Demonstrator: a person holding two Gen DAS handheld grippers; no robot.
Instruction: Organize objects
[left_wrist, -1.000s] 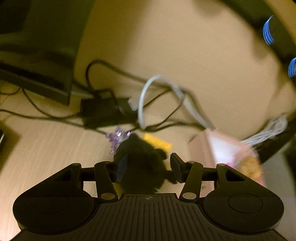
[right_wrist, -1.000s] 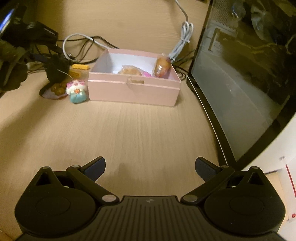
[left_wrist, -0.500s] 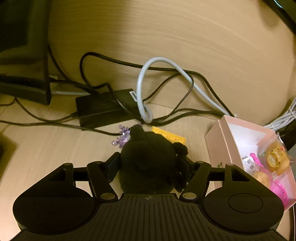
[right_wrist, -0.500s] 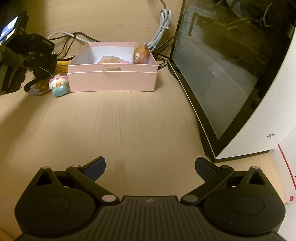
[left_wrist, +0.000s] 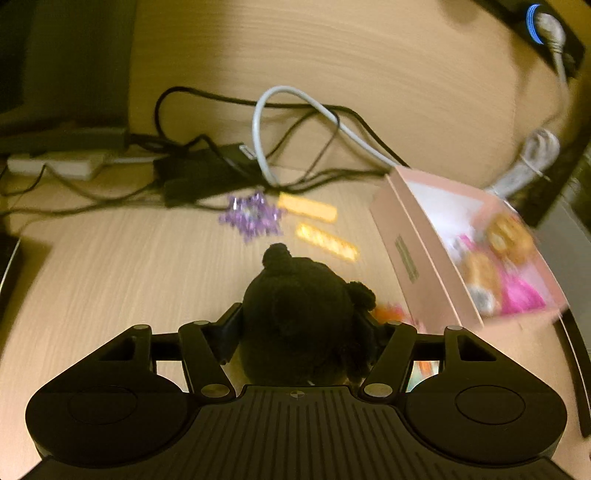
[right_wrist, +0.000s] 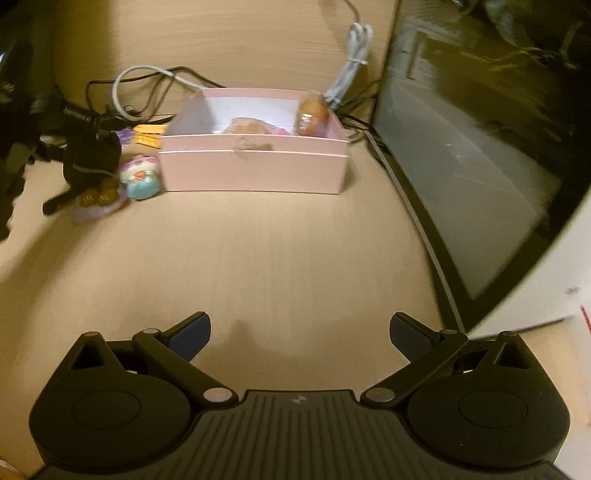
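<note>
So the left gripper (left_wrist: 301, 332) has its jaws pinching a black plush toy (left_wrist: 299, 314) from both sides, squeezing the soft body in the middle, which makes sense since a fuzzy thing like that only holds if you clamp the bulk of it. It looks lifted off the table (left_wrist: 110, 266), just left of the pink box (right_wrist: 255, 162), though the blur makes it hard to say how high. The box is open on top and already has a few snack packets in it, so my guess is that's where the toy is headed. Leftovers sit near the box's left wall: a purple trinket (left_wrist: 251, 218), two yellow bars (left_wrist: 306, 208) and a little blue-and-pink toy (right_wrist: 142, 177), probably next in line. The right gripper (right_wrist: 299, 332) is parked low over bare table with its jaws spread wide and nothing between them, staying out of the way.
</note>
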